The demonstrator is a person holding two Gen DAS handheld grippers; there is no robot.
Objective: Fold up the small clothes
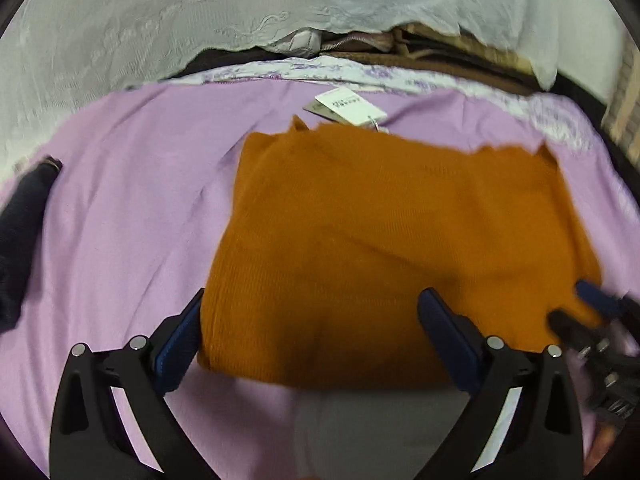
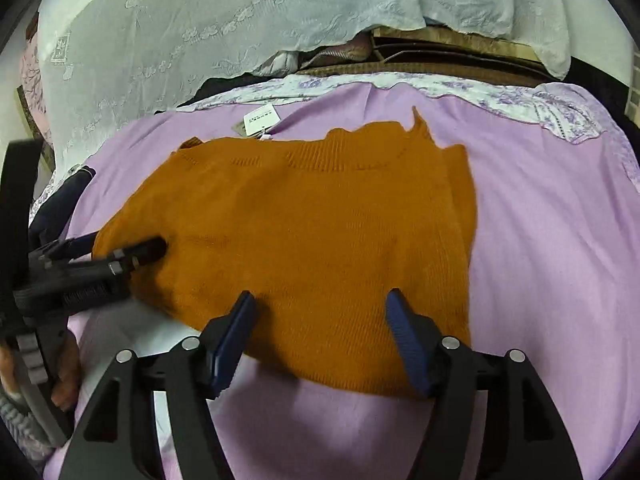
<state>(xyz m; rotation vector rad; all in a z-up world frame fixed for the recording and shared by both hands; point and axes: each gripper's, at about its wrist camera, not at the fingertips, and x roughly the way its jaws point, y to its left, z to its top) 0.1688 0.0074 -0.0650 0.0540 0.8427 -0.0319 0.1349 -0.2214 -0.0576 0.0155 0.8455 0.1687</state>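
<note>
Left wrist view: wide lilac sheet [image 1: 132, 216] across the whole work surface, smooth, with a floral-print border [image 1: 280, 70] along the far edge. Behind that, pale embroidered cloth [image 1: 160, 20] draped over a pile of stuff, a zip and brown layers peeking out beneath. Centre stage, orange knitted sweater [image 1: 380, 248] lying flat on the sheet, already doubled over, near edge just ahead of the jaws. Dark bundle [image 1: 20, 240] off at the left edge, well apart from the sweater. White paper tag [image 1: 346, 110] at the sweater's far edge, printed with dark lines too small and blurred to read. Left gripper [image 1: 312, 308] spread wide, blue pads either side of the sweater's near left portion, nothing pinched. Right gripper [image 1: 576, 304] blurred at the lower right, over the sweater's near right corner.

Right wrist view: same lilac sheet [image 2: 552, 240], same sweater [image 2: 312, 240], ribbed neckline towards the far side, a narrow layer folded in along its right side. Tag [image 2: 260, 120] beyond the collar, print again unreadable. Right gripper [image 2: 320, 304] here with jaws parted, poised over the sweater's near hem, pads not pressing on the knit. Left gripper [image 2: 132, 248] coming in from the left, tips at the sweater's left edge, a hand [image 2: 64, 376] partly seen behind it.
</note>
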